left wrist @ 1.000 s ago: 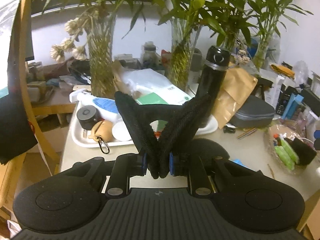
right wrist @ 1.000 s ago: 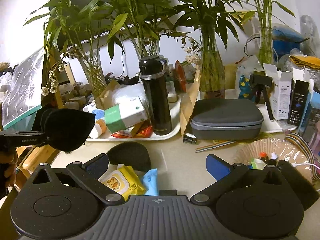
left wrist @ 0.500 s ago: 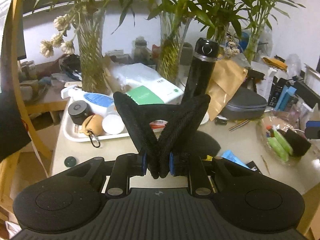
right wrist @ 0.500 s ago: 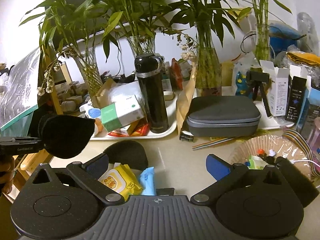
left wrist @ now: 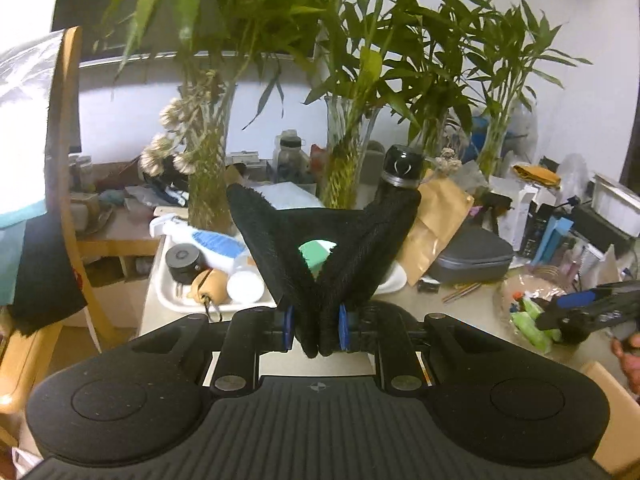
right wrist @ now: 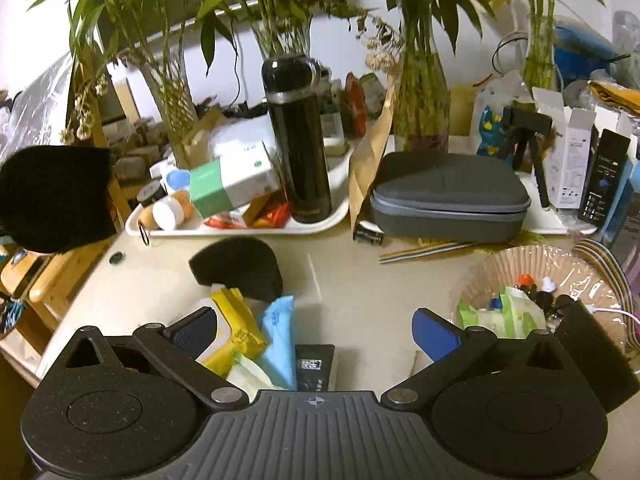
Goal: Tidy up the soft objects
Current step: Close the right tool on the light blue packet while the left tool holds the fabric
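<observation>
While your left gripper point(left wrist: 316, 332) pinches a black sponge pad point(left wrist: 320, 256) between its nearly closed blue pads, the pad folds upward into two wings that spread out ahead of the fingers, clear of the surface point(left wrist: 472, 312). Just left of and beyond that gripper sits a white tray point(left wrist: 176, 304) with a small black jar point(left wrist: 184, 258) and a white-capped bottle point(left wrist: 245, 286). Straight ahead, behind the pad's right wing, a black flask point(left wrist: 400, 170) stands upright, and glass vases of bamboo point(left wrist: 348, 152) rise further back. To the right of the gripper lies a grey zip case point(left wrist: 472, 256); further right your right gripper point(left wrist: 576, 308) shows at the edge, a hand behind it.

From your right gripper point(right wrist: 316, 330), whose jaws stand wide with nothing between them, the held pad appears as a dark mass point(right wrist: 56, 196) far to the left, off the edge of the surface. A second black sponge pad point(right wrist: 240, 268) lies on the surface just ahead of the left finger, touching a yellow wipes pack point(right wrist: 236, 328) and a blue pack point(right wrist: 280, 340) that sit between the fingers. Ahead to the right, just beside the right finger, a paper-lined basket point(right wrist: 520, 272) holds a green pack point(right wrist: 504, 316), with a black pad point(right wrist: 592, 356) leaning at its near right rim.
</observation>
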The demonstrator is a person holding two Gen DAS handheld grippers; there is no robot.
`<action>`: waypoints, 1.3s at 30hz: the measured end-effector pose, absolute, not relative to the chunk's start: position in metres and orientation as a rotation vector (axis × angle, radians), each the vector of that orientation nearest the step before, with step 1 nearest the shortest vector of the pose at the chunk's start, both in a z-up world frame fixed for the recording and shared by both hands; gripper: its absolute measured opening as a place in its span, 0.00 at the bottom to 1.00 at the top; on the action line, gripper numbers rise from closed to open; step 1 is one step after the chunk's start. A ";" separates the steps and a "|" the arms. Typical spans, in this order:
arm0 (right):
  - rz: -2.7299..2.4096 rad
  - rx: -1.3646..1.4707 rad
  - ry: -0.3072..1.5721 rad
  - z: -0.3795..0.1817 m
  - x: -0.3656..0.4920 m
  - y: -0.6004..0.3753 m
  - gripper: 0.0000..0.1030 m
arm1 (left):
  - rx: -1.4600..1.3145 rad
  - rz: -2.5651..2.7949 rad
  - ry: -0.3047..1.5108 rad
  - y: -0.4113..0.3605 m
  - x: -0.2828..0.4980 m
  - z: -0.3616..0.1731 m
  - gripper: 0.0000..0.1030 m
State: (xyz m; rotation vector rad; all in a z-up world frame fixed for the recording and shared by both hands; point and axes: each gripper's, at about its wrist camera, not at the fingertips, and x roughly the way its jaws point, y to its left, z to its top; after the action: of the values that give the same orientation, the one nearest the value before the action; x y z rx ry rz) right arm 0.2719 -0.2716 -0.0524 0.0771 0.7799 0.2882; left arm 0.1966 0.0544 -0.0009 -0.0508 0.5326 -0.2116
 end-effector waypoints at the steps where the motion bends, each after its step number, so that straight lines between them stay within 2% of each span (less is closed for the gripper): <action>1: 0.294 0.073 0.790 -0.055 0.275 -0.272 1.00 | -0.056 -0.209 0.545 0.056 0.194 -0.002 0.20; 5: 0.304 0.085 0.845 -0.066 0.291 -0.275 0.97 | -0.043 -0.173 0.617 0.063 0.190 -0.011 0.20; 10: 0.316 0.108 0.941 -0.087 0.315 -0.271 0.86 | -0.018 -0.140 0.694 0.069 0.191 -0.024 0.20; 12: 0.311 0.108 0.989 -0.098 0.327 -0.267 0.75 | -0.013 -0.147 0.704 0.068 0.192 -0.026 0.20; 14: 0.305 0.113 1.033 -0.108 0.337 -0.263 0.70 | -0.015 -0.155 0.713 0.069 0.192 -0.028 0.20; 19: 0.357 0.102 1.049 -0.118 0.350 -0.250 0.67 | -0.018 -0.163 0.740 0.070 0.194 -0.033 0.20; 30: 0.487 0.265 1.109 -0.142 0.381 -0.244 0.32 | -0.027 -0.177 0.757 0.070 0.196 -0.035 0.20; 36: 0.493 0.360 1.165 -0.165 0.395 -0.248 0.23 | -0.029 -0.182 0.762 0.069 0.197 -0.036 0.20; 39: 0.507 0.401 1.184 -0.172 0.397 -0.248 0.22 | -0.027 -0.184 0.764 0.068 0.198 -0.037 0.20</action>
State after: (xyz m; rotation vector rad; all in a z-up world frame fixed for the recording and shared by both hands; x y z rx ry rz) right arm 0.3971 -0.2484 -0.1720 0.4007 1.1842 0.5071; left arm 0.1982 0.0683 -0.0370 -0.0270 0.7642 -0.1844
